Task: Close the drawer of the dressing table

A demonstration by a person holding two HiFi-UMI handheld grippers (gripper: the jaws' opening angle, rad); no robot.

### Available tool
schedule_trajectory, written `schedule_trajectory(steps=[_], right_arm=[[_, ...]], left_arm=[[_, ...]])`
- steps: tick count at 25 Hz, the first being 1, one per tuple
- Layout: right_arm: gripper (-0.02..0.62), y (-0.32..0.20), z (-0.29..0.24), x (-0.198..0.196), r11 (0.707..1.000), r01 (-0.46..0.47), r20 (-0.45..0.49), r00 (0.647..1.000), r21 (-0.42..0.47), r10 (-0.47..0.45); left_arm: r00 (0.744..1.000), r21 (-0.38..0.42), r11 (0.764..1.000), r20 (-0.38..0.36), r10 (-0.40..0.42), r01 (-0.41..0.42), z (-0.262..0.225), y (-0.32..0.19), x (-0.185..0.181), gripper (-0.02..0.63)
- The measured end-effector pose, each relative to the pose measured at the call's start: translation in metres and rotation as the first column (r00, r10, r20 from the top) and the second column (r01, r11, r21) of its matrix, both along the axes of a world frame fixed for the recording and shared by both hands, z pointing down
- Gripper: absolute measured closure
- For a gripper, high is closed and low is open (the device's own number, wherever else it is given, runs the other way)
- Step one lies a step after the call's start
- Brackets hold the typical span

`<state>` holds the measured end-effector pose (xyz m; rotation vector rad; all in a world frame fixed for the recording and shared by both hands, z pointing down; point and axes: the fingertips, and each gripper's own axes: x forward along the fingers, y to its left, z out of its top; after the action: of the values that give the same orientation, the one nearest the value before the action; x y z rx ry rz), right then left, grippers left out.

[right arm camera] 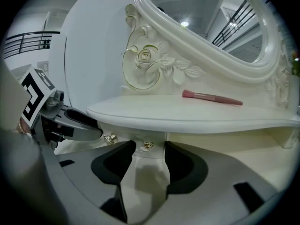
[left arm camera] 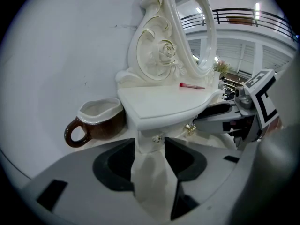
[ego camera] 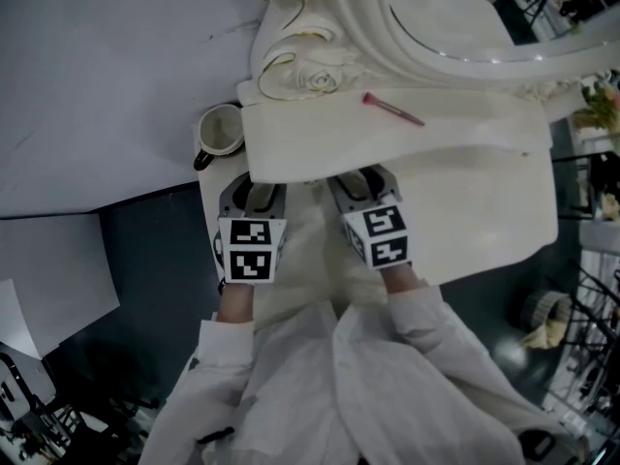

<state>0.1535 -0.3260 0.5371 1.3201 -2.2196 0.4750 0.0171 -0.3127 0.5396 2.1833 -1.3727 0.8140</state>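
The white dressing table (ego camera: 484,192) stands against the wall with its oval mirror (right arm camera: 211,18). Its drawer front (left arm camera: 145,137) sits just under the tabletop edge and carries small gold knobs (right arm camera: 148,145). How far the drawer sticks out I cannot tell. My left gripper (ego camera: 254,194) and right gripper (ego camera: 366,184) are side by side, tips against that front. In the left gripper view the left gripper (left arm camera: 150,158) is open, its jaws either side of a knob (left arm camera: 158,138). The right gripper (right arm camera: 149,161) is open the same way.
A pink makeup brush (ego camera: 392,109) lies on the tabletop. A brown mug (ego camera: 221,132) with a pale inside stands just left of the table, close to my left gripper. The person's white sleeves (ego camera: 426,356) fill the lower middle of the head view.
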Motion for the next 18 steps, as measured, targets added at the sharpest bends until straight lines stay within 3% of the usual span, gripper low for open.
schedule_trajectory(steps=[10, 18], right_arm=[[0.400, 0.011, 0.000, 0.005, 1.000, -0.021, -0.030, 0.999, -0.004, 0.021], [0.400, 0.038, -0.017, -0.011, 0.998, 0.067, 0.025, 0.997, -0.021, -0.066]], left_arm=[[1.000, 0.015, 1.000, 0.003, 0.027, -0.028, -0.007, 0.013, 0.002, 0.423], [0.995, 0.057, 0.994, -0.038, 0.097, -0.095, -0.032, 0.033, 0.013, 0.424]])
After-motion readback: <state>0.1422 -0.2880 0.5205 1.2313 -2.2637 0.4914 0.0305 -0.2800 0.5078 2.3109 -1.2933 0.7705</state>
